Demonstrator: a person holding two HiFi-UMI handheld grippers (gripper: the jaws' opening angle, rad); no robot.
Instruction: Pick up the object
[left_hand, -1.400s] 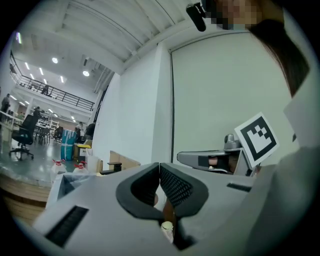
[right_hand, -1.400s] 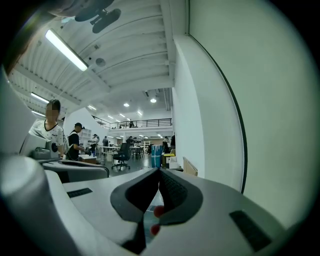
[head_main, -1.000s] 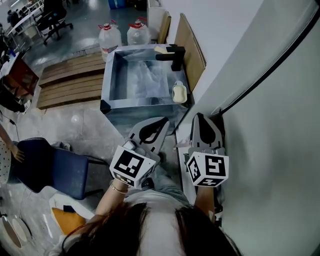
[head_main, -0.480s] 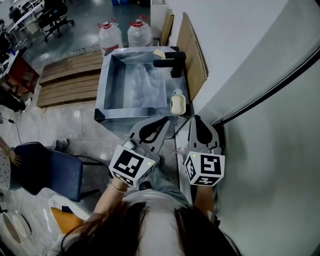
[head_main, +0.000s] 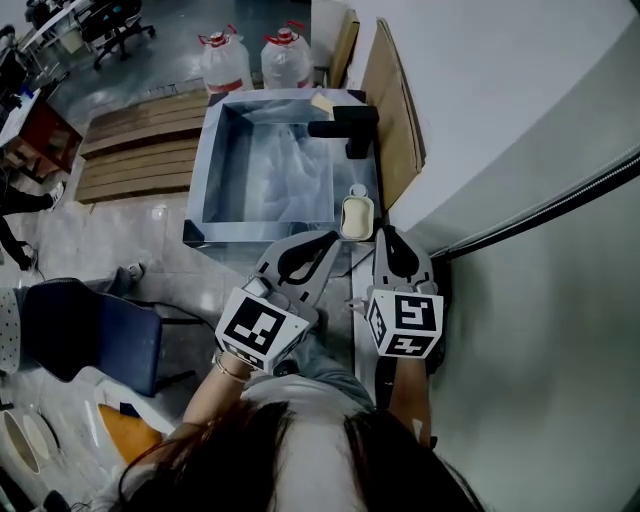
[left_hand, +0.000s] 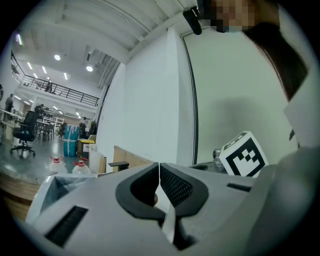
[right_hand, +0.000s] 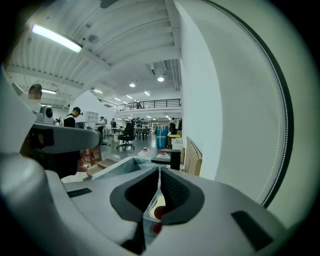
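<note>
- Far left, near me, a blue chair (head_main: 85, 335) stands on the pale floor, and beyond it wooden pallets (head_main: 135, 155) lie flat.
- Farther off, 2 water jugs (head_main: 225, 60) with red caps stand just behind the sink.
- The metal sink (head_main: 240, 232) is a deep square basin, its near rim just ahead of both tools.
- The left gripper (head_main: 325, 243) is held over that near rim with its jaws pressed together. Its own view shows the left gripper (left_hand: 159, 172) with its dark pads meeting and nothing between them.
- The cream object (head_main: 357, 216) sits on the sink's near right corner (it looks to rest in a small dish). It lies between the 2 sets of tips and a little farther off, and neither tool touches it.
- A black faucet (head_main: 350, 125) stands at the far right corner, its spout reaching left over the basin.
- The right gripper (head_main: 388, 235) is just right of the object and near it, jaws drawn together and empty. In its own view the right gripper (right_hand: 159, 172) has its pads meeting, and the cream object (right_hand: 156, 204) peeks through the slot below them.
- A wooden board (head_main: 395, 110) leans against the white wall (head_main: 520, 150) to the sink's right.
</note>
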